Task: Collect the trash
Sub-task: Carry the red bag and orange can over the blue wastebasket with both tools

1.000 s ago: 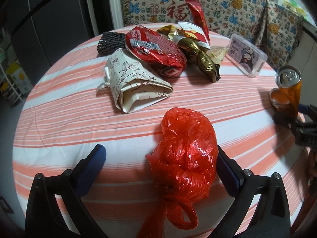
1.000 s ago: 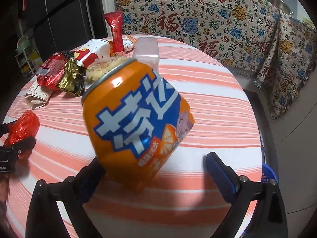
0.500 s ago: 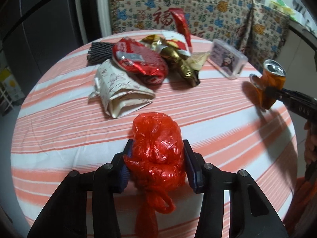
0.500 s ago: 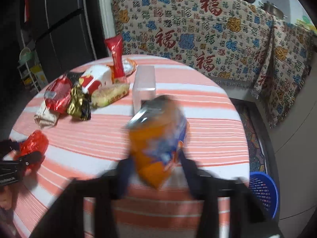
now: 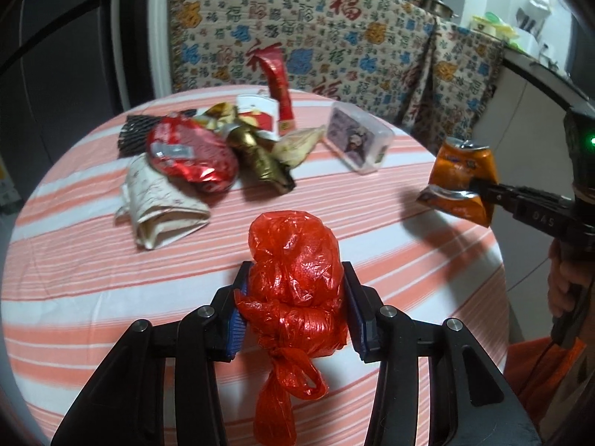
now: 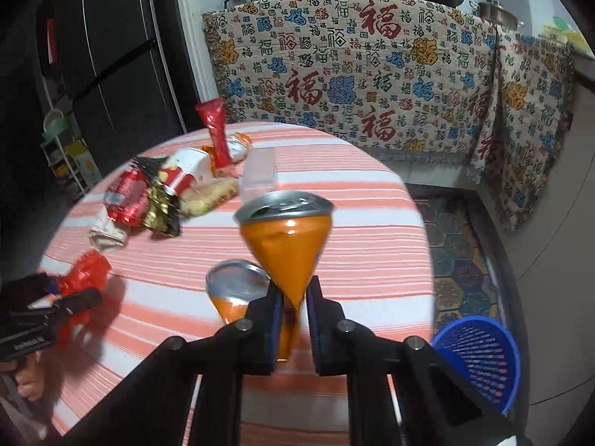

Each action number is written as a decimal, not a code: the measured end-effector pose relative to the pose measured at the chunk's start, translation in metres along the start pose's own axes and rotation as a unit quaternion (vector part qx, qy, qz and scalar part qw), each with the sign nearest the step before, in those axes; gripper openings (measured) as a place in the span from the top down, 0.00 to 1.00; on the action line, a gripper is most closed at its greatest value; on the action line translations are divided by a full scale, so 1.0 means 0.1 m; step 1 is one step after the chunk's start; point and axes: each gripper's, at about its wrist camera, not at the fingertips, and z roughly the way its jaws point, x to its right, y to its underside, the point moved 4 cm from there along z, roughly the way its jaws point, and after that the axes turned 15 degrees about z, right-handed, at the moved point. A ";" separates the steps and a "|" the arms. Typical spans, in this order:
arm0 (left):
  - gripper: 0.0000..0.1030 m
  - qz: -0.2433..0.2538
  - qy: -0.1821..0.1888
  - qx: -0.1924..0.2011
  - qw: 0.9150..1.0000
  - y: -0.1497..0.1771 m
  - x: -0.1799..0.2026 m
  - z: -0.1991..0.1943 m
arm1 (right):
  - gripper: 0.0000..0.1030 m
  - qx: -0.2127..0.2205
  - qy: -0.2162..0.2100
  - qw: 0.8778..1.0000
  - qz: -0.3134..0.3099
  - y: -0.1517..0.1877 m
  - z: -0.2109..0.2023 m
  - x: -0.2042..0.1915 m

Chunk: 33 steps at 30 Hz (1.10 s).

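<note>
The left claw (image 5: 293,312) pinches a knotted red plastic bag (image 5: 295,278) between its blue pads, which press into the bag's sides; the bag's tied tail hangs down below the fingers. This claw's jaws have just been closing, with the bag between them. The bag sits above the round bench (image 5: 93,260), which is covered by an orange-and-white striped cloth.

The right claw (image 6: 293,319) is pressed almost together on an orange drink can (image 6: 286,245), and its jaws too have just been closing on it. The can is crushed flat at its middle where the pads grip it, so its silver top flares out above the fingers and its base bulges out to the left of them. In the left wrist view the same can (image 5: 461,182) hangs clear of the bench at the right edge, held by the black claw of the other hand (image 5: 565,278).

Farther back on the bench lies a heap of other trash: a red foil snack bag (image 5: 193,152), a folded cream paper packet (image 5: 163,200) partly under it, a gold wrapper (image 5: 260,156), a black mesh piece (image 5: 135,132), a white-and-red pouch (image 5: 260,117) and a tall red wrapper (image 5: 279,85). A clear plastic box (image 5: 359,139) lies just right of the heap.

A blue basket (image 6: 479,356) stands on the floor beside the bench, at the lower right of the right wrist view. A patterned cloth (image 6: 372,74) drapes the furniture behind.
</note>
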 end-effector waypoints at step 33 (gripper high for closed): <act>0.56 0.100 0.223 0.013 0.970 -1.49 2.72 0.92 | 0.89 0.015 0.118 0.982 0.150 -0.15 -0.87 2.51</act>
